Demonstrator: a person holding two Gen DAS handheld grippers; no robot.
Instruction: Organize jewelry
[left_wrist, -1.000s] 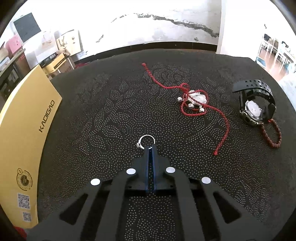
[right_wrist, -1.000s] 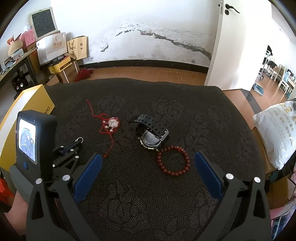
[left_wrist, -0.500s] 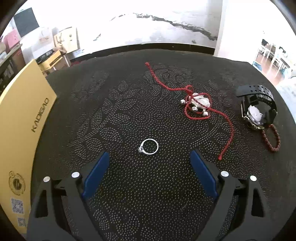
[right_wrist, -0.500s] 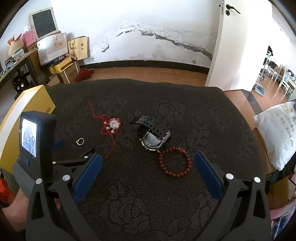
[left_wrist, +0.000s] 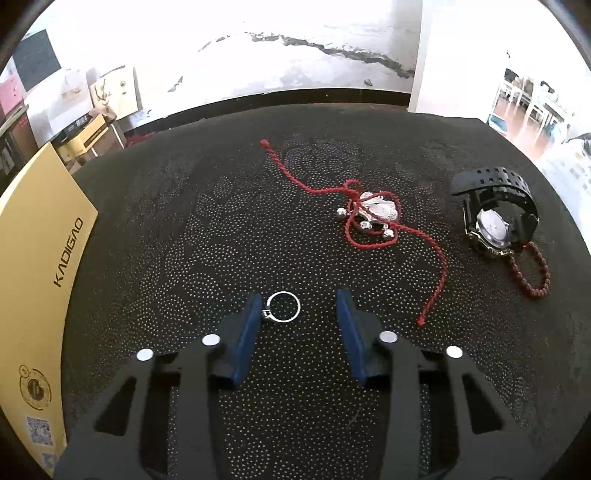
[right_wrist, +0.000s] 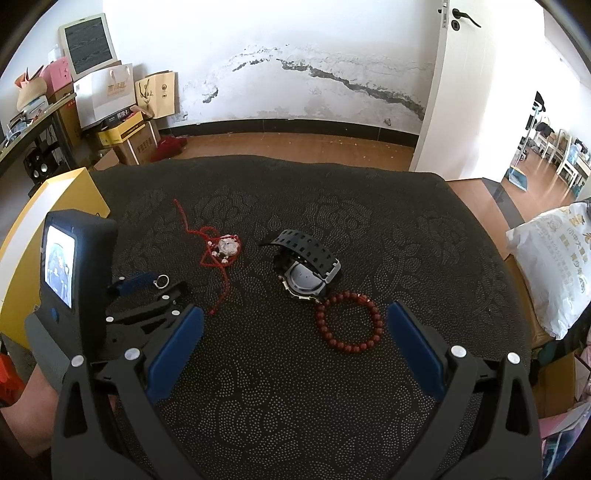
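Note:
A small silver ring (left_wrist: 283, 307) lies flat on the dark patterned cloth (left_wrist: 184, 229), between the tips of my open left gripper (left_wrist: 298, 304), close to the left finger; it also shows in the right wrist view (right_wrist: 161, 281). A red cord necklace with a silver pendant (left_wrist: 375, 210) lies beyond it. A black watch (left_wrist: 493, 218) and a red bead bracelet (left_wrist: 532, 275) lie to the right. My right gripper (right_wrist: 293, 321) is open and empty, hovering near the bracelet (right_wrist: 347, 321) and the watch (right_wrist: 304, 267).
A yellow box (left_wrist: 33, 277) stands along the cloth's left edge. The left gripper body with its screen (right_wrist: 70, 266) shows at the left of the right wrist view. A white bag (right_wrist: 550, 266) lies off the cloth's right side.
The left gripper was shut on the ring, then opened wide and let it drop flat on the cloth; now its fingers have narrowed around the ring. The right gripper barely moved.

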